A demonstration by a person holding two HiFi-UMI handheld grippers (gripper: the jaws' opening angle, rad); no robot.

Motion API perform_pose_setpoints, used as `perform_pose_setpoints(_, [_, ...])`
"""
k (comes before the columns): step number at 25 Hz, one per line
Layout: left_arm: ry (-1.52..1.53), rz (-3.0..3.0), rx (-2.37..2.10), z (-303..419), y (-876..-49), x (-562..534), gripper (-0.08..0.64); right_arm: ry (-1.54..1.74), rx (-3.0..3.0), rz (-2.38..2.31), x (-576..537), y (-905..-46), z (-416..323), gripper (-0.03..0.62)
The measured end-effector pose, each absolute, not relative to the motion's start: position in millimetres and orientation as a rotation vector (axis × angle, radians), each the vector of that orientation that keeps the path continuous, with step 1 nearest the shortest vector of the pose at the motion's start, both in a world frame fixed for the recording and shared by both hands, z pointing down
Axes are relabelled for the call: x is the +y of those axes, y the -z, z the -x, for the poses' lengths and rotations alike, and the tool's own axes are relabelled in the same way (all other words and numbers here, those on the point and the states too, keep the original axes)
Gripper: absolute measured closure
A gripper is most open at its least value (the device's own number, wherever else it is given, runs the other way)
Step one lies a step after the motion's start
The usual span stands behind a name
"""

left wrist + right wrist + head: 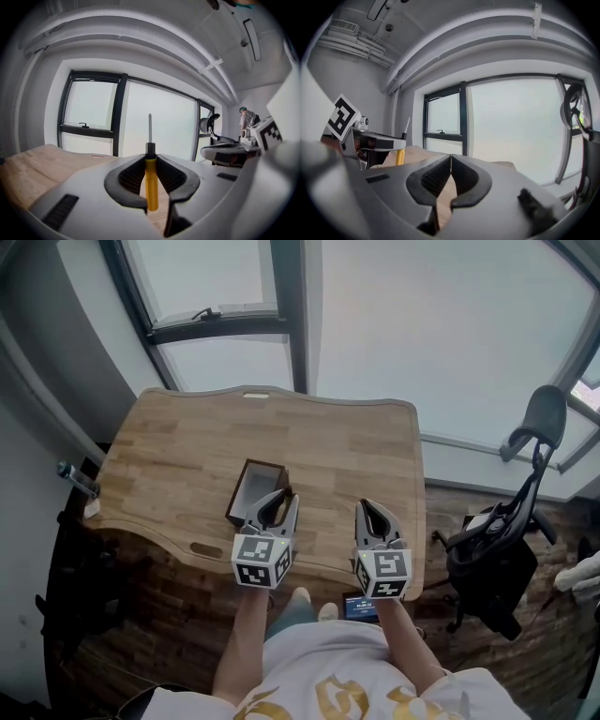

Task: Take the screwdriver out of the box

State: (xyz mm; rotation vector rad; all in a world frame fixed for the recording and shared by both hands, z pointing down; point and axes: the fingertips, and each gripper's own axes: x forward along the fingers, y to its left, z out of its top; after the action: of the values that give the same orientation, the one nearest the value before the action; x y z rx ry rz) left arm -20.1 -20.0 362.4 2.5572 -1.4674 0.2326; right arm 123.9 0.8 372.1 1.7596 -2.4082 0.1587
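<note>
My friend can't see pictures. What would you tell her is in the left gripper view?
The left claw is shut on a screwdriver with a yellow handle, held upright with its metal tip pointing up. Behind it are a wooden table and a big bright window.

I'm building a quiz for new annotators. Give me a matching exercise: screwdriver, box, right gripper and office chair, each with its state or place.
1 screwdriver
2 box
3 right gripper
4 office chair

A shut, nothing between its jaws
B on the floor beside the table
C held upright in the left gripper
D open, on the table

Pairs: 1-C, 2-D, 3-A, 4-B
</note>
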Motion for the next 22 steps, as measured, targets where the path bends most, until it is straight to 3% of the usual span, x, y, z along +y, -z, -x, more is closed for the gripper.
perform_pose_setpoints(22, [-0.250, -2.528, -1.529, 26.0, -360.1, -15.4, 0.480, -0.195, -2.437, -1.744, -4.4, -374.1, -131.0, 0.560])
